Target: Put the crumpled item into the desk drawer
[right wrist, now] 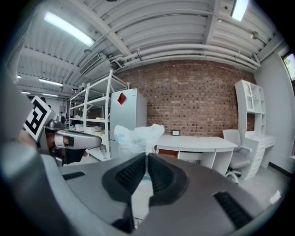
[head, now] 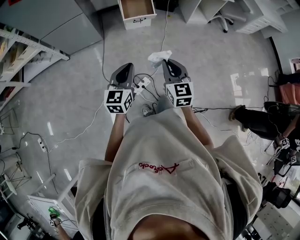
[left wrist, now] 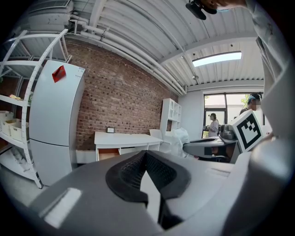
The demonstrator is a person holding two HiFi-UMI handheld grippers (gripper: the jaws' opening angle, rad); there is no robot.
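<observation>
I'm pinching the crumpled item (head: 158, 56) (right wrist: 137, 136) right at the tip of my right gripper (head: 166, 62) (right wrist: 146, 156), the open drawer (head: 137, 9) sitting well ahead, while my left gripper (head: 126, 66) (left wrist: 146, 154) is hanging alongside, jaws pressed together on nothing.

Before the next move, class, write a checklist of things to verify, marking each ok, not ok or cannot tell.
1. Right gripper shut on the crumpled white plastic wrapper: ok.
2. Left gripper empty, fingers together: ok.
3. Wood-lined drawer of the white desk pulled open: ok.
4. Floor ahead free of trip hazards: not ok, a tangle of cables and a white power strip lie there.
5. Drawer within arm's reach: not ok, it stands well ahead.
</observation>
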